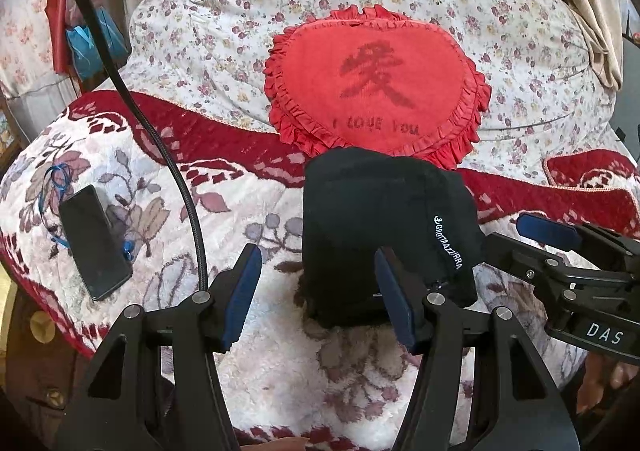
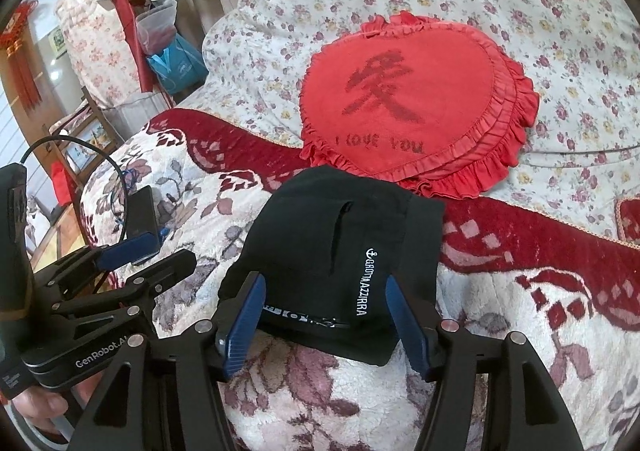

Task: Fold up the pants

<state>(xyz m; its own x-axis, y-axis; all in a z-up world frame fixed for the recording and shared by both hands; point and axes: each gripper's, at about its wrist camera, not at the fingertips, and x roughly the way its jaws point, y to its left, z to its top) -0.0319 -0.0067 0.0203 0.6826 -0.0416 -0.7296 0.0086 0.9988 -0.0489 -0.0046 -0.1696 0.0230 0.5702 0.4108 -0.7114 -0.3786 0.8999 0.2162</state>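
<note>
The black pants (image 1: 372,219) lie folded into a small thick bundle on the floral blanket, with white lettering down one edge; they also show in the right wrist view (image 2: 332,255). My left gripper (image 1: 316,291) is open and empty, its right finger against the bundle's near left side. My right gripper (image 2: 322,321) is open and empty, its fingers straddling the bundle's near edge. The right gripper also shows in the left wrist view (image 1: 520,247), beside the bundle's right side.
A red heart-shaped cushion (image 1: 376,83) lies just behind the pants against a flowered quilt (image 1: 224,31). A black phone (image 1: 94,243) and a black cable (image 1: 160,139) lie on the blanket (image 1: 280,371) to the left. Bags and clutter stand at the far left.
</note>
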